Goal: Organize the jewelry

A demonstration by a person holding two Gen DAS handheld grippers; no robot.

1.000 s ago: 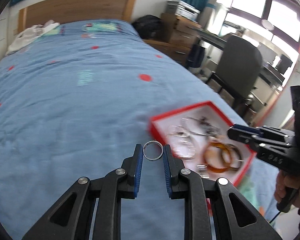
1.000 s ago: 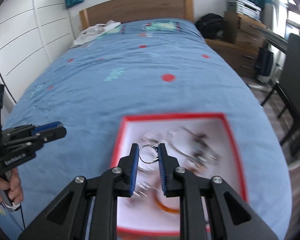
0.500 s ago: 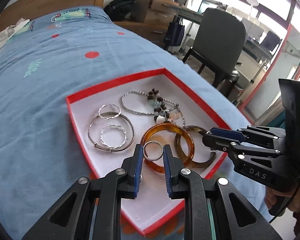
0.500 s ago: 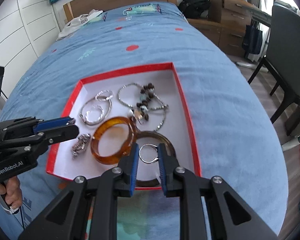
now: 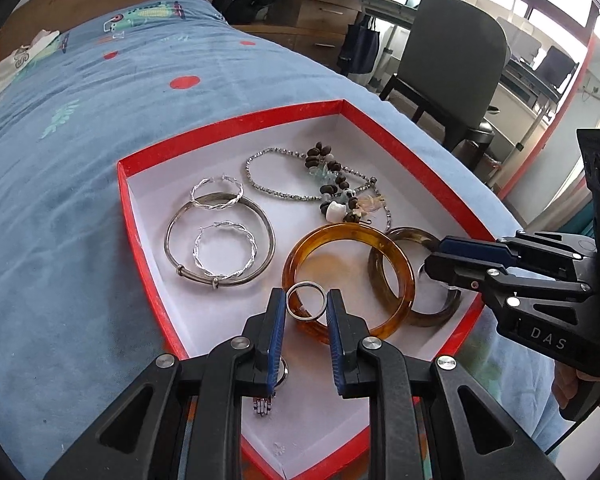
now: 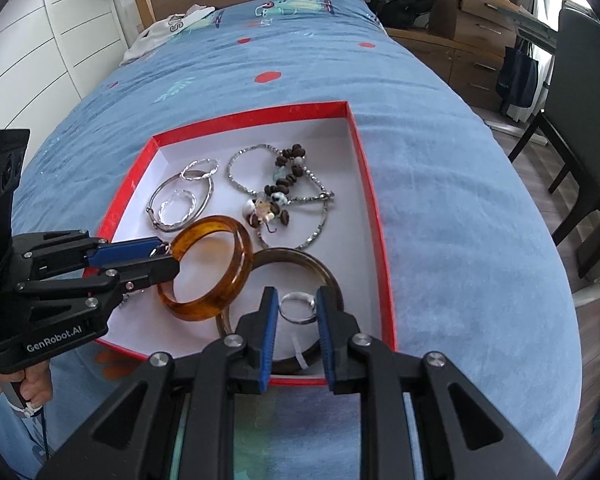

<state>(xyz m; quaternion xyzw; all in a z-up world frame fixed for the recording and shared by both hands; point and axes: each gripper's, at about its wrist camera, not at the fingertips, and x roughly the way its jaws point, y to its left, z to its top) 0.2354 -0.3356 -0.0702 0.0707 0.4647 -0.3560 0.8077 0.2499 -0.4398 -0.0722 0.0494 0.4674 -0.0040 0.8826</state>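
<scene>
A red box (image 5: 125, 216) with a white floor lies on the blue bedspread and holds jewelry. Inside are an amber bangle (image 5: 396, 264), a dark bangle (image 5: 432, 314), a silver bangle (image 5: 172, 240), two twisted hoops (image 5: 218, 194) and a beaded necklace (image 5: 332, 184). My left gripper (image 5: 306, 296) is shut on a plain silver ring (image 5: 305, 284), just above the amber bangle's near edge. My right gripper (image 6: 297, 300) is shut on another silver ring (image 6: 296, 295), held over the dark bangle (image 6: 332, 276) near the box's front rim (image 6: 374, 220).
A small silver trinket (image 5: 262, 406) lies in the box under my left fingers. A dark chair (image 5: 452, 60), desk and wooden drawers (image 6: 476, 40) stand right of the bed. White clothing (image 6: 168, 28) lies by the headboard. A hand (image 6: 4, 380) holds the left gripper.
Both grippers have swung from over the bedspread to low over the red box, each keeping its ring. In the last half second they hardly moved.
</scene>
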